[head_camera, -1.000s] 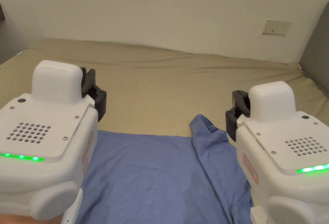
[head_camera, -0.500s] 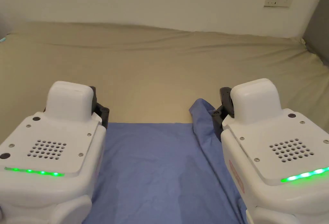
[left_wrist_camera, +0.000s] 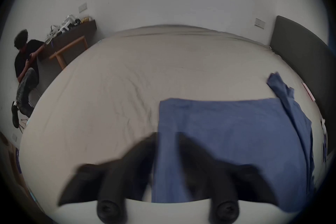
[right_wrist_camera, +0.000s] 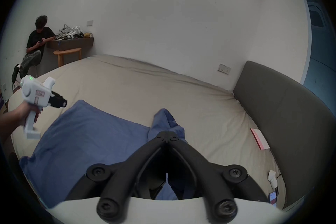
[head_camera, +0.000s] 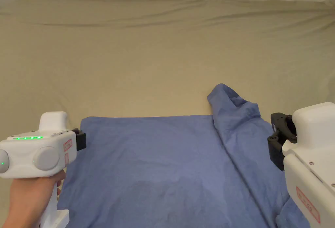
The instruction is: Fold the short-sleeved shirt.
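One big bed (head_camera: 157, 52) w/ a tan sheet carries the blue short-sleeved shirt (head_camera: 157, 166), spread flat at the near edge, right side already lapped over along a diagonal crease, sleeve (head_camera: 234, 107) bunched at the far right corner. Fabric looks thin, soft, light; prob. drapes and slides easily, so pinch hems or corners, not mid-panel. Left tool (left_wrist_camera: 166, 138) straddles the shirt's left edge, jaws apart, gripping nothing. Right tool (right_wrist_camera: 168, 137) has tips closed together, empty, over the sleeve.

A bedroom is showing here: a wide bed (right_wrist_camera: 163, 86) is lying against a padded grey headboard (right_wrist_camera: 283, 111).
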### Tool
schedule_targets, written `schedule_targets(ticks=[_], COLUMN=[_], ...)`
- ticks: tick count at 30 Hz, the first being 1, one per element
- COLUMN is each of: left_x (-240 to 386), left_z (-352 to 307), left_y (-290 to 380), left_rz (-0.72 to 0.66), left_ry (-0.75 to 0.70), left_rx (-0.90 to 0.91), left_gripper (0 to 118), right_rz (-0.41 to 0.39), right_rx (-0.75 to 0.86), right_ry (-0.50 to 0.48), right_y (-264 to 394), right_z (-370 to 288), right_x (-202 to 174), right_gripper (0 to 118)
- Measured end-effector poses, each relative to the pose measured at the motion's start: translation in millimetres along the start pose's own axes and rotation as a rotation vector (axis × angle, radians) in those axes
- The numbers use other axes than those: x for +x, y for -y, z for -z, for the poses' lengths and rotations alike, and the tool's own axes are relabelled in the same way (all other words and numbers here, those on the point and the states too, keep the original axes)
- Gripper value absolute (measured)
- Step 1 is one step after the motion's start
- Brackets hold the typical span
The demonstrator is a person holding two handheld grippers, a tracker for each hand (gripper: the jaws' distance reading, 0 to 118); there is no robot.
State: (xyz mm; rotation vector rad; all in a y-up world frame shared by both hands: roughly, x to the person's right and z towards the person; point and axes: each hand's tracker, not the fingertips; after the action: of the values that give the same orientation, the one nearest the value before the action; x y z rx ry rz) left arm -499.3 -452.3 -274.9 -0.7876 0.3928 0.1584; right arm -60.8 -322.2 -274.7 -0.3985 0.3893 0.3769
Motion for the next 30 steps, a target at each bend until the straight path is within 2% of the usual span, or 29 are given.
schedule_targets(ticks=[1, 2, 3, 9, 10, 12, 13, 14, 15, 16, 17, 19, 23, 28, 29, 30], left_x=[-0.1, -1.5, 3.9, 13.8, 17.8, 26.1, 28.1, 29.4, 29.8, 28.6, 27.9, 27.0, 17.7, 16.3, 16.2, 16.6], left_z=[15.3, 26.8, 24.8, 63.4, 68.9, 77.0, 78.0, 72.4, 67.1, 65.4, 62.7, 62.3, 33.5, -30.6, -43.9, -57.7], left_y=[-9.8, -17.2, -23.5, -43.0, -40.8, -31.0, -22.2, -17.2, -16.9, -18.7, -19.6, -21.8, -28.8, -26.7, -24.6, -22.0], left_rz=[-0.001, -0.002, -0.006, 0.005, 0.018, 0.067, 0.076, 0.049, 0.050, 0.052, 0.042, 0.089, 0.058, 0.116, 0.128, 0.140], left_ry=[-0.018, -0.021, -0.016, -0.022, -0.020, -0.036, -0.024, 0.045, -0.023, 0.019, 0.071, 0.031, 0.054, 0.112, 0.107, 0.101], left_rx=[-0.019, -0.037, -0.020, -0.036, -0.055, -0.143, -0.143, -0.098, -0.041, -0.073, -0.065, -0.049, 0.012, 0.120, 0.151, 0.179], left_gripper=[88, 108, 112, 110, 105, 73, 68, 60, 47, 21, 21, 1, 1, 1, 1, 1], right_rz=[0.001, 0.006, 0.018, 0.022, 0.024, 0.031, 0.034, 0.034, 0.029, 0.022, 0.014, -0.005, 0.002, 0.034, 0.039, 0.049], right_rx=[-0.014, -0.025, -0.040, -0.099, -0.104, -0.117, -0.124, -0.127, -0.132, -0.133, -0.135, -0.141, -0.165, -0.242, -0.252, -0.272], right_ry=[0.001, 0.001, -0.004, 0.025, 0.028, 0.032, 0.033, 0.034, 0.039, 0.044, 0.047, 0.044, 0.032, -0.025, -0.027, -0.035], right_y=[1.8, 3.5, 5.2, 17.3, 18.7, 21.2, 22.4, 23.1, 24.0, 24.7, 25.3, 26.6, 26.7, 15.8, 14.8, 14.5], right_z=[3.7, 6.8, 9.7, 21.5, 23.1, 26.6, 28.7, 30.1, 32.2, 33.9, 35.6, 40.6, 52.0, 101.2, 115.9, 133.5], right_x=[3.5, 7.1, 11.6, 28.0, 30.2, 34.6, 37.0, 38.1, 38.9, 39.7, 39.8, 40.7, 51.2, 74.5, 78.4, 83.0], right_gripper=[2, 2, 2, 2, 2, 2, 2, 2, 2, 2, 2, 2, 2, 3, 7, 20])
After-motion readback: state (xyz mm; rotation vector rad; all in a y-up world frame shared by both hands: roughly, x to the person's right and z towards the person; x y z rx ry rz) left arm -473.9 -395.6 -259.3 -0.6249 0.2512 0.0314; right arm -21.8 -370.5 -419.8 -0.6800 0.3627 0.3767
